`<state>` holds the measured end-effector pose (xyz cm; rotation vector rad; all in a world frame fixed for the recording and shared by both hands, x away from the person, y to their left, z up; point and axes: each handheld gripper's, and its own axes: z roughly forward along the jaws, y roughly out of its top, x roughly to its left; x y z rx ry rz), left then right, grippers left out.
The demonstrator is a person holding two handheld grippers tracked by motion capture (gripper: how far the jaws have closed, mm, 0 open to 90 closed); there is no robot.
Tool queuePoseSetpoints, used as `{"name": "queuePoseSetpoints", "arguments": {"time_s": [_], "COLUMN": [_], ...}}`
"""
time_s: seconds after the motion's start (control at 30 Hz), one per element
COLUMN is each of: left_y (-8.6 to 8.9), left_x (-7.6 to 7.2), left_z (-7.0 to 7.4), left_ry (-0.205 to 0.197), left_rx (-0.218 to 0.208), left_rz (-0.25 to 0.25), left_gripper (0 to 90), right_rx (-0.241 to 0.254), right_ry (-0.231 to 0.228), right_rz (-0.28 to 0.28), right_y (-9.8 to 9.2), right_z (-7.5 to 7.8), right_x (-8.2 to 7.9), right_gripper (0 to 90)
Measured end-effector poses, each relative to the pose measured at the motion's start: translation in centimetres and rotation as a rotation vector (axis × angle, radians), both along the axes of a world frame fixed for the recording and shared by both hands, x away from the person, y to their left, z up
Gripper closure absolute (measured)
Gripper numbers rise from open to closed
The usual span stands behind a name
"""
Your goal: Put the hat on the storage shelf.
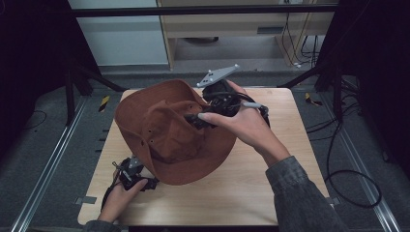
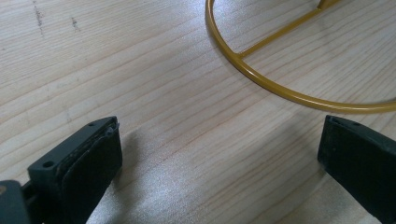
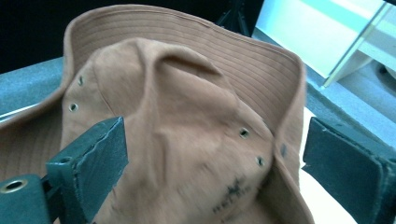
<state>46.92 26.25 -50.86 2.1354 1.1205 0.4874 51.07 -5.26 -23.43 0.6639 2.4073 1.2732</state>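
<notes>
We saw the hat [image 3: 196,140] between the right gripper [image 3: 215,158]'s spread jaws, unpinched; the left gripper [image 2: 219,163]'s jaws gaped over the desk [image 2: 140,93].

Ahead of my left tongs I see a yellow wire ring [image 2: 280,88] lying on the wooden table [image 1: 270,164]. Past the right tongs stand a pale cabinet [image 1: 227,29], cables [image 1: 348,169] on the grey floor [image 1: 43,145] and dark frame legs [image 1: 333,82].
</notes>
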Motion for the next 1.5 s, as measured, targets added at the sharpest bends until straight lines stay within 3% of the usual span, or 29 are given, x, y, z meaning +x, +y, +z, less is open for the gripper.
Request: {"name": "queuePoseSetpoints", "arguments": {"time_s": [0.13,0.5,0.9,1.07,1.27,1.43,1.5], "left_y": [0.0,0.0,0.0,0.0,0.0,0.0,0.0], "left_x": [0.0,0.0,0.0,0.0,0.0,0.0,0.0], "left_z": [0.0,0.0,0.0,0.0,0.0,0.0,0.0], "left_ry": [0.000,-0.002,0.000,0.000,0.000,0.001,0.001], "left_rx": [0.000,-0.005,-0.001,-0.001,0.001,0.001,0.002], "left_rz": [0.000,0.003,0.001,0.001,0.002,0.002,0.001], "left_gripper": [0.0,0.0,0.0,0.0,0.0,0.0,0.0], "right_rx": [0.020,0.087,0.116,0.106,0.091,0.002,-0.002], "right_ry": [-0.016,-0.049,-0.011,0.011,0.049,0.095,0.124], "right_rz": [-0.023,-0.154,-0.246,-0.292,-0.358,-0.425,-0.440], "right_y": [-1.9,-8.4,-14.1,-15.8,-16.9,-16.9,-16.8], "right_z": [-0.2,-2.1,-5.8,-8.4,-13.4,-17.6,-19.2], "right_x": [-0.6,-3.0,-4.3,-4.3,-4.4,-4.5,-4.5], "right_gripper": [6.1,8.7,8.8,9.0,8.9,8.9,8.9]}}
